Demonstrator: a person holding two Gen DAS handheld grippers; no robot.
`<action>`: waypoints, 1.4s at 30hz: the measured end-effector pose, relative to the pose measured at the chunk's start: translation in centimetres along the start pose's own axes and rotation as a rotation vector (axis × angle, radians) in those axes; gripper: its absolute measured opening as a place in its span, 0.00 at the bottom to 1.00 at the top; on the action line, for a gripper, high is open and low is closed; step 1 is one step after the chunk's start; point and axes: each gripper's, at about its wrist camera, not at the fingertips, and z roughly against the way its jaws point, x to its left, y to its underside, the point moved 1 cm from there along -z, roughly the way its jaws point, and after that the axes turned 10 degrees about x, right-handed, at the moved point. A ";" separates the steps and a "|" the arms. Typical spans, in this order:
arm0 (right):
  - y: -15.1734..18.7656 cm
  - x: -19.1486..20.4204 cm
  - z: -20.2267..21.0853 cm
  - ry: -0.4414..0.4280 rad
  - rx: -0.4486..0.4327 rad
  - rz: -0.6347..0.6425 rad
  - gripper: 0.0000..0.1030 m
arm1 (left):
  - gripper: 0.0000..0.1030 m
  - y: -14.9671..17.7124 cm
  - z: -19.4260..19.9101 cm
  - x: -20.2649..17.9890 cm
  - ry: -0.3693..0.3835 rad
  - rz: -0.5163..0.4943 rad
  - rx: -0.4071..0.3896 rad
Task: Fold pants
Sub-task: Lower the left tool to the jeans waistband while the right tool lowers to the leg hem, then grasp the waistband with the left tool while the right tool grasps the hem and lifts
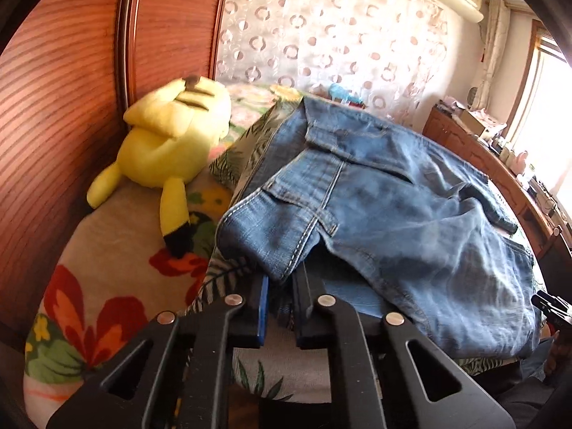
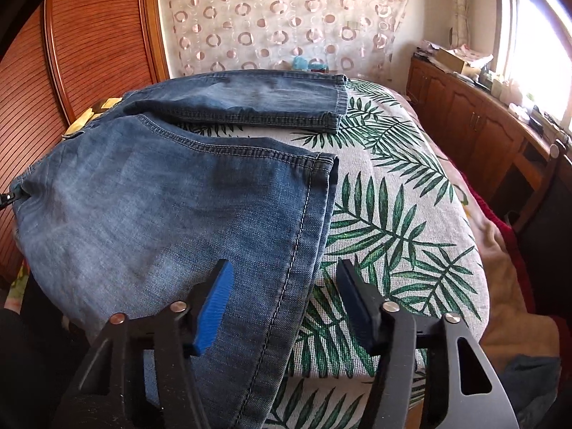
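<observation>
— What sort of place is it?
— A home bedroom: a bed [image 2: 411, 186] under a leaf-print cover, a yellow plush toy [image 1: 168, 150], a wooden wardrobe [image 1: 71, 71], a patterned curtain [image 2: 279, 18], a sunny window [image 2: 536, 35].

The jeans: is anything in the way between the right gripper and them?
No. The right gripper sits right at the jeans, its open fingers on either side of the near leg's edge. Only the leaf-print bed cover lies underneath.
</observation>
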 end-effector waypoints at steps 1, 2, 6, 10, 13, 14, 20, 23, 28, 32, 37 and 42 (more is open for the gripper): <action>0.1 -0.1 0.1 0.003 0.000 0.001 0.47 | 0.10 -0.3 0.3 -0.3 0.000 -0.008 -0.011; 0.2 -0.2 0.4 0.008 -0.001 0.006 0.37 | 0.09 -0.6 0.7 -0.6 0.002 -0.015 -0.025; 0.4 -0.6 1.0 -0.012 -0.002 0.017 0.14 | 0.08 -2.3 2.5 -1.8 0.018 -0.051 -0.088; -0.7 -1.0 1.0 -0.045 -0.024 0.024 0.07 | 0.08 -4.8 3.9 -3.7 0.028 -0.098 -0.145; -1.8 -1.5 2.6 -0.053 -0.073 0.032 0.06 | 0.08 -6.9 4.9 -5.4 0.032 -0.141 -0.201; -2.5 -1.4 3.1 -0.054 -0.088 0.037 0.06 | 0.08 -7.6 5.1 -6.0 0.031 -0.155 -0.217; -6.2 -0.8 5.9 -0.021 -0.186 0.090 0.06 | 0.07 -10.9 5.4 -8.2 0.048 -0.196 -0.276; -7.5 -0.4 5.7 -0.010 -0.200 0.108 0.06 | 0.07 -11.9 4.8 -9.0 0.058 -0.210 -0.274; -9.8 0.2 2.0 -0.012 -0.154 0.117 0.06 | 0.07 -12.5 3.8 -9.9 0.070 -0.212 -0.257; -10.6 0.1 -1.2 -0.048 -0.079 0.101 0.06 | 0.07 -12.3 3.7 -10.5 0.069 -0.222 -0.251; -11.1 -0.6 -2.2 -0.084 -0.041 0.060 0.25 | 0.07 -12.2 3.6 -11.0 0.068 -0.227 -0.249; -9.5 -2.2 0.9 -0.085 -0.091 0.036 0.45 | 0.07 -12.2 3.6 -11.0 0.067 -0.226 -0.250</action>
